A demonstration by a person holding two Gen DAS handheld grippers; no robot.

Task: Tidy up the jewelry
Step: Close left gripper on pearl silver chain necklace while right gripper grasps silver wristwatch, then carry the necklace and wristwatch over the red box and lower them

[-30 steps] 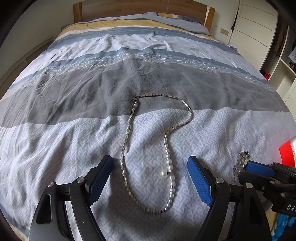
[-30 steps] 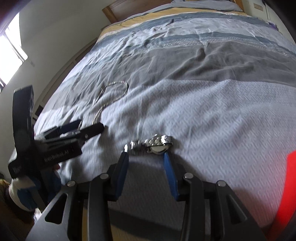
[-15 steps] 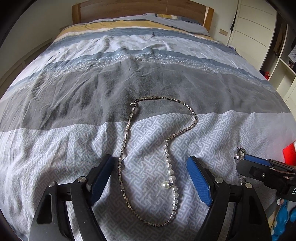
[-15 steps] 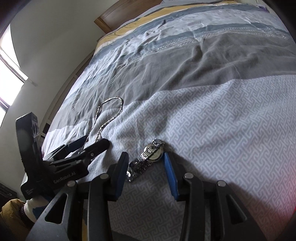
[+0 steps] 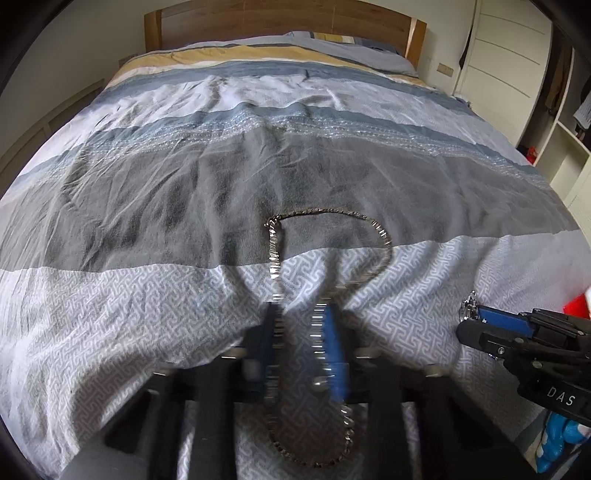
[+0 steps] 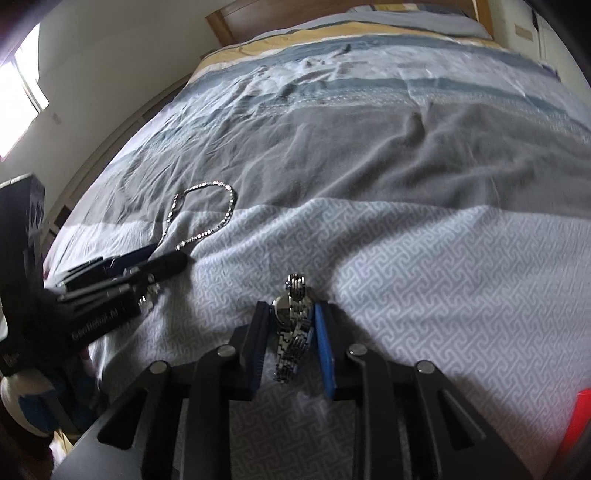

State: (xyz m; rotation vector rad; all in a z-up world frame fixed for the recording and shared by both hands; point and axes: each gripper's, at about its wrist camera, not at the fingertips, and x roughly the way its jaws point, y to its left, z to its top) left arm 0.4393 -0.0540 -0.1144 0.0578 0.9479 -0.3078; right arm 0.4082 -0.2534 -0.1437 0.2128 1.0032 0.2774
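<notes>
A silver necklace (image 5: 384, 240) with a few pearls lies in a long loop on the grey patterned duvet (image 5: 110, 314). My left gripper (image 5: 299, 317) is closing, blurred, and its blue pads pinch the loop's two strands and a fold of cloth. In the right wrist view the necklace (image 6: 229, 199) runs into the left gripper (image 6: 162, 258). A silver watch (image 6: 295, 317) with a metal band lies lengthwise between the blue pads of my right gripper (image 6: 290, 325), which is closing onto it. The left wrist view shows the right gripper (image 5: 476, 317) at the far right, with the watch (image 5: 468, 306) at its tip.
The bed runs back to a wooden headboard (image 5: 280, 18). White wardrobe doors (image 5: 509, 55) and open shelves stand to its right. A red object (image 5: 576, 306) sits at the bed's right edge. A blue-gloved hand (image 5: 557, 439) holds the right gripper. A bright window (image 6: 26, 85) is at left.
The left jaws have gone from wide apart to pinched on the necklace's strands, bunching the cloth. The right jaws have narrowed onto the watch, which now lies lengthwise between them.
</notes>
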